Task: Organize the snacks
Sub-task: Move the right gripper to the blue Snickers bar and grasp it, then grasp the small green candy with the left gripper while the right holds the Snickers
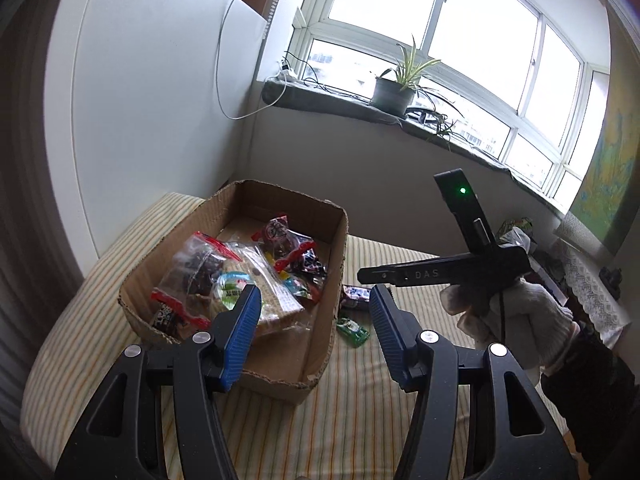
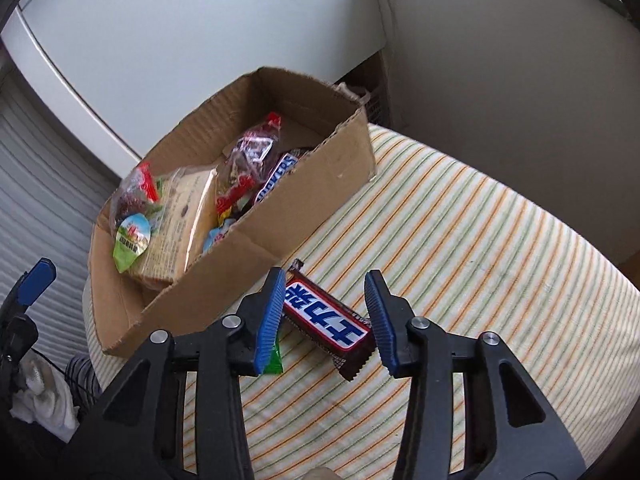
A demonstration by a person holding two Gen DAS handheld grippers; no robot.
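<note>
A cardboard box (image 1: pixel 320 344) (image 2: pixel 320 184) sits on a striped cushion (image 2: pixel 480 240) and holds several snack packets (image 1: pixel 240 280) (image 2: pixel 180 200). A Snickers bar (image 2: pixel 326 318) lies on the cushion beside the box, between the fingers of my open right gripper (image 2: pixel 324 320), which hovers just over it. A small green packet (image 2: pixel 274 356) (image 1: pixel 352 330) lies next to the bar. My left gripper (image 1: pixel 316 328) is open and empty above the box's near edge. The right gripper shows in the left wrist view (image 1: pixel 440 272), held by a gloved hand.
A windowsill with a potted plant (image 1: pixel 394 88) runs along the back. A white wall panel (image 1: pixel 152 80) stands behind the box. A small table with a lace cloth (image 1: pixel 588 280) and clutter is at the right.
</note>
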